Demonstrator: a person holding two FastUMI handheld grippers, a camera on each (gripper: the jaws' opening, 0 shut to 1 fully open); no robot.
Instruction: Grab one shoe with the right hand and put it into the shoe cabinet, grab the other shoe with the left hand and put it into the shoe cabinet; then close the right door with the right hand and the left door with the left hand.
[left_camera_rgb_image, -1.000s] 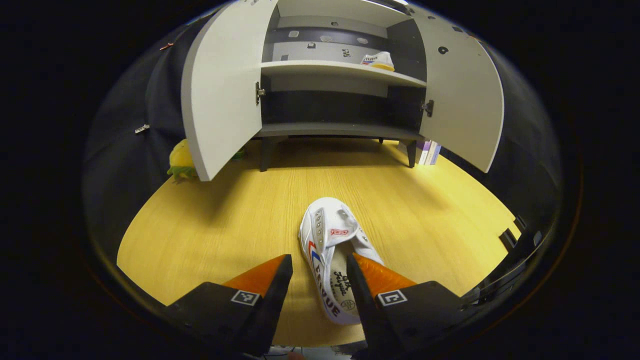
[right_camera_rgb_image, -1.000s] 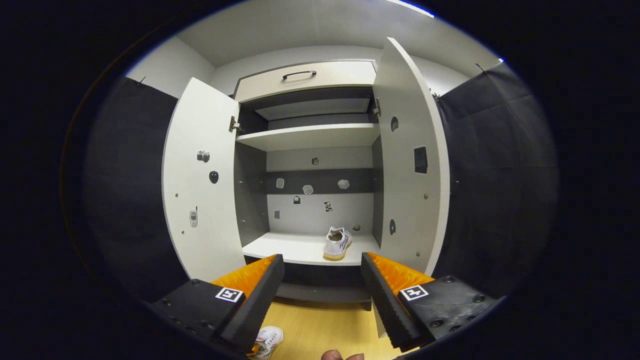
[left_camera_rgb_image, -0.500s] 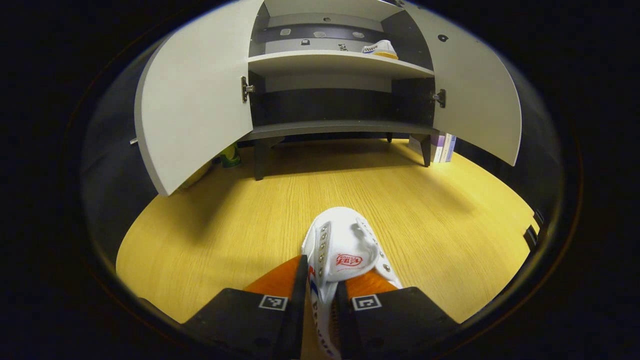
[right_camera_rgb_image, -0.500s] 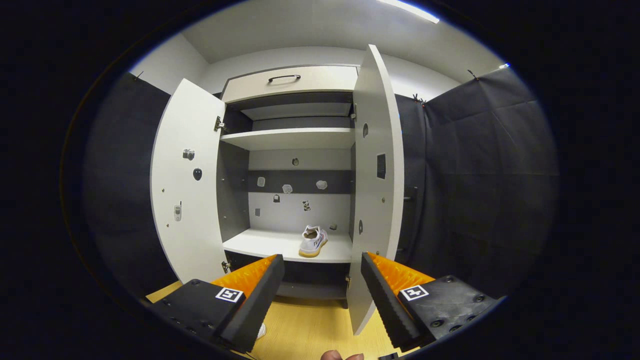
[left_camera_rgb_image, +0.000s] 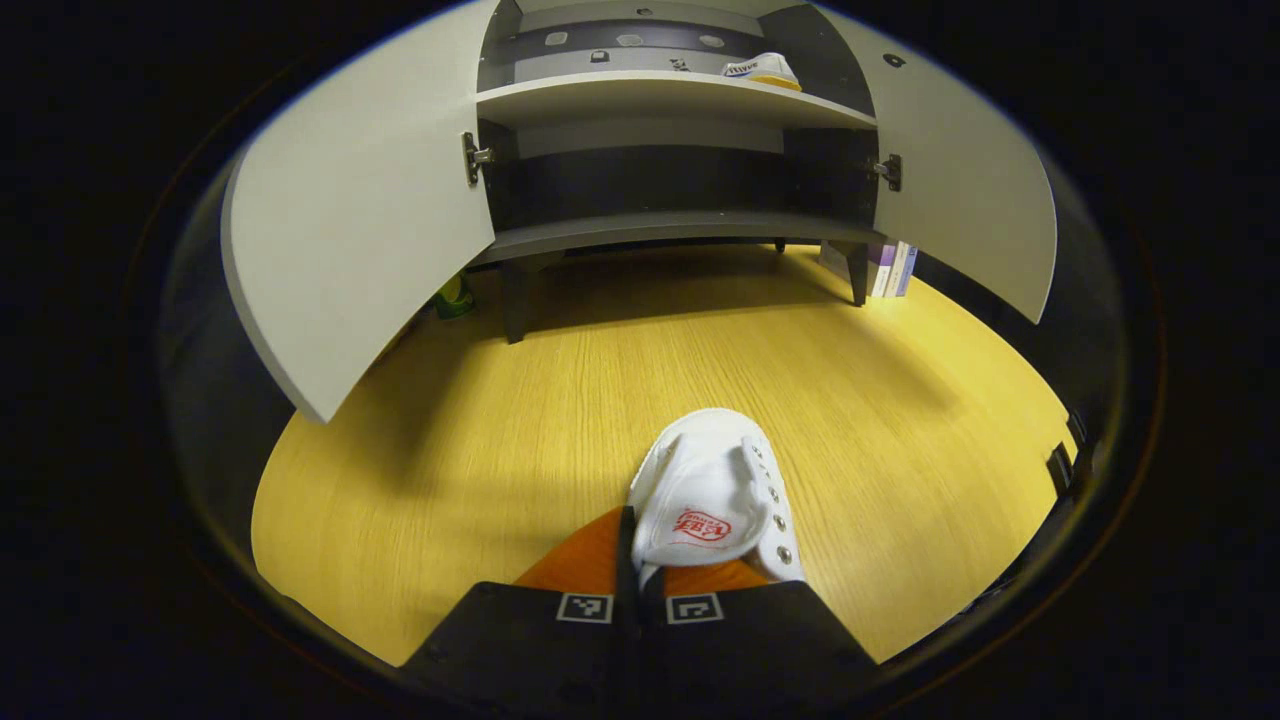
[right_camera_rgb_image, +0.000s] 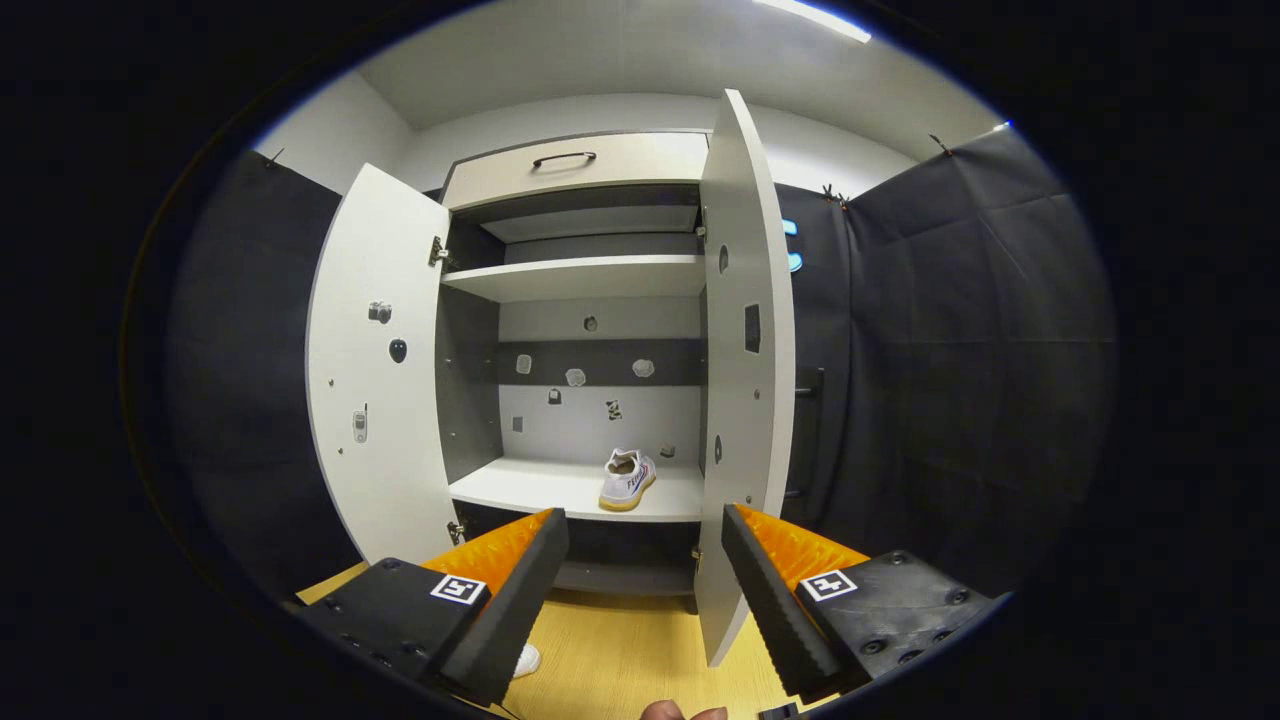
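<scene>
Gripping a white shoe between its closed fingers, our left gripper has the toe pointing straight ahead of it, over the yellow wooden floor. We cannot tell from the left gripper view whether the shoe rests on the floor or hangs just above it. Farther ahead stands the shoe cabinet, its left door swung out to the left and its right door to the right. On the light shelf, up and slightly right of the gripper's line, we see the other shoe. A few books lean by the cabinet's right leg.

Our right gripper is spread wide and holds nothing. Straight ahead, between its fingers and above them, the other shoe sits on the shelf, toward its right end, heel toward us. The right door stands edge-on just above the right finger. A drawer with a dark handle tops the cabinet. Below the left finger, a small bit of the white shoe peeks out.
</scene>
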